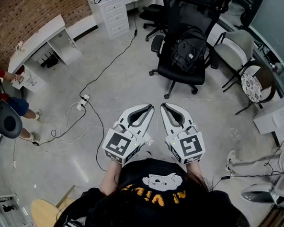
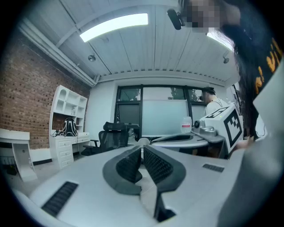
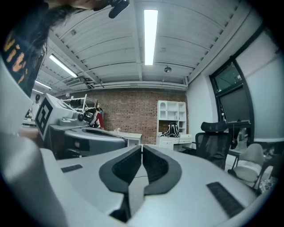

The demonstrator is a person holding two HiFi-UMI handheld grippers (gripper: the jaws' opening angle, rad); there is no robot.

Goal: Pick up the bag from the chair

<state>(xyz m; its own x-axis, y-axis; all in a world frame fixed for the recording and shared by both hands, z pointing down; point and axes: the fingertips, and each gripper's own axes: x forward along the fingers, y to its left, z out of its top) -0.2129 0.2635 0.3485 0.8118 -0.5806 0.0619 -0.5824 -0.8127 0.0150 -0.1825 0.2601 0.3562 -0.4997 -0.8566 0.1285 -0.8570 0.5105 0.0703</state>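
A black backpack [image 1: 188, 52] rests on the seat of a black office chair [image 1: 177, 70] at the far right of the room in the head view. My left gripper [image 1: 150, 107] and right gripper [image 1: 162, 106] are held side by side close to my body, well short of the chair, both pointing toward it. Each is shut with nothing between its jaws. In the left gripper view the left gripper [image 2: 142, 147] has the chair [image 2: 113, 138] far ahead. The right gripper [image 3: 141, 147] sees the chair [image 3: 215, 144] off to its right.
Cables and a power strip [image 1: 83, 102] run across the concrete floor left of the grippers. A white desk [image 1: 37, 40] and a drawer cabinet [image 1: 114, 11] line the brick wall. A grey chair [image 1: 239, 52] and a patterned stool [image 1: 252, 87] stand right of the office chair. A second backpack [image 3: 172, 130] sits on the cabinet.
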